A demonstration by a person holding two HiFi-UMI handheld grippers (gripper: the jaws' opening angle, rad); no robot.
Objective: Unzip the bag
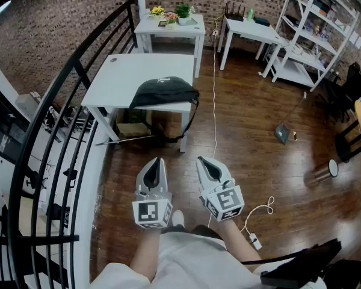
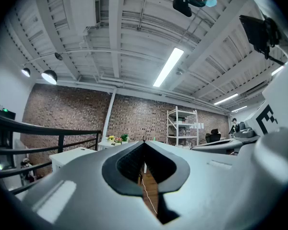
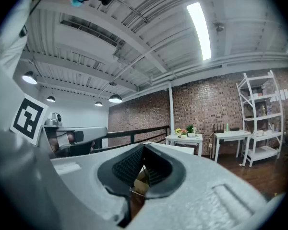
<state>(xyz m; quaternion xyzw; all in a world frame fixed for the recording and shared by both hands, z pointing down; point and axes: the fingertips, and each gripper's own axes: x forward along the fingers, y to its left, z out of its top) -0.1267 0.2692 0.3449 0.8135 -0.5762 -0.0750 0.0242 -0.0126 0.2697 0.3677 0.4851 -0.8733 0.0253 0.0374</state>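
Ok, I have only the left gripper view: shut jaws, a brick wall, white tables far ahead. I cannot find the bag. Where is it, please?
Observer: The black bag lies at the near edge of the closest white table, ahead of both grippers and not yet touched.
Operator: Does something hang from it?
Observer: Yes, its strap drops over the table's edge toward the floor.
Operator: And the right gripper?
Observer: The right gripper is shut with nothing between its jaws. It is held beside the left gripper, above the wooden floor.
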